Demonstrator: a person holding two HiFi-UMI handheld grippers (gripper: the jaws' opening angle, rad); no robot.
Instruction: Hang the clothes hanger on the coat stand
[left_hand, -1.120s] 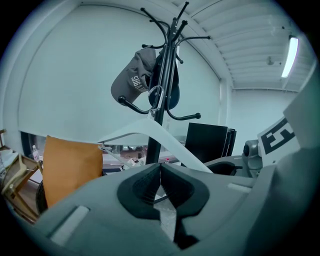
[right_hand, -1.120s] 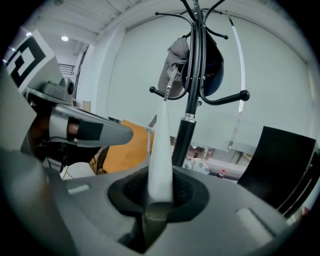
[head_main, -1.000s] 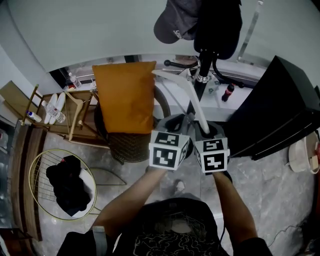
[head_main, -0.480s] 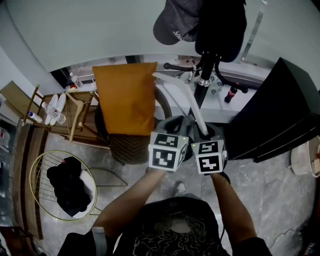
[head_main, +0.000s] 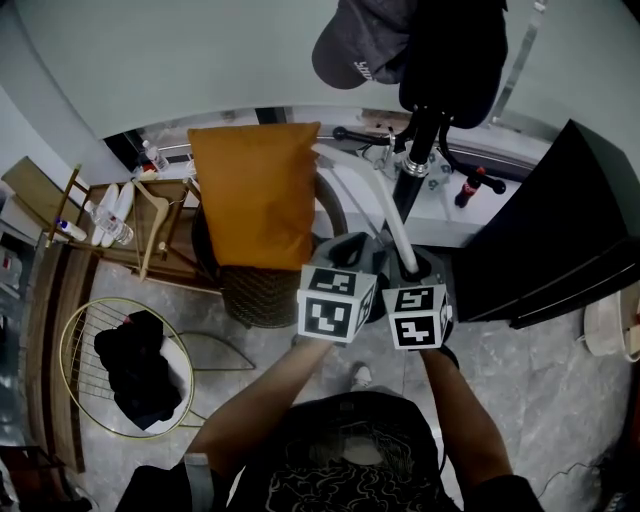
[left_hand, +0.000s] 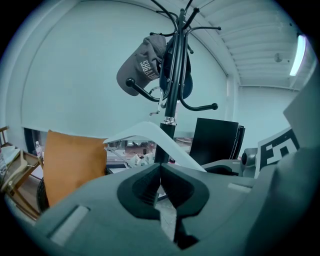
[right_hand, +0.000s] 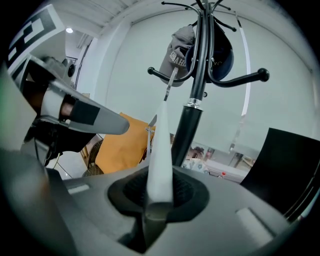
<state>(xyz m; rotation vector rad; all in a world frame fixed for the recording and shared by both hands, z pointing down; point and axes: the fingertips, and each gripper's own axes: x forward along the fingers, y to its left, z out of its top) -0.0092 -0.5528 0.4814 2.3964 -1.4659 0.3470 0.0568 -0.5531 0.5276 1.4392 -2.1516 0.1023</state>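
While the right gripper (right_hand: 159, 199) has its jaws clamped on the near end of the white clothes hanger (right_hand: 161, 145) and the left gripper (left_hand: 160, 172) sits alongside, jaws closed on nothing, the hanger points up and away, hook (right_hand: 170, 84) beside the coat stand (right_hand: 199, 65).

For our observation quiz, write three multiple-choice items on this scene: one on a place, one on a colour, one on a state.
1. Where does the cap hang?
A) coat stand
B) door handle
C) drawer
2. What colour is the cushion?
A) blue
B) orange
C) white
3. The right gripper is:
A) open and empty
B) shut on the cap
C) shut on the hanger

Answers: 1 A, the cap hangs high on the coat stand; 2 B, the cushion shows orange in every view; 3 C, the white hanger sits clamped between its jaws.
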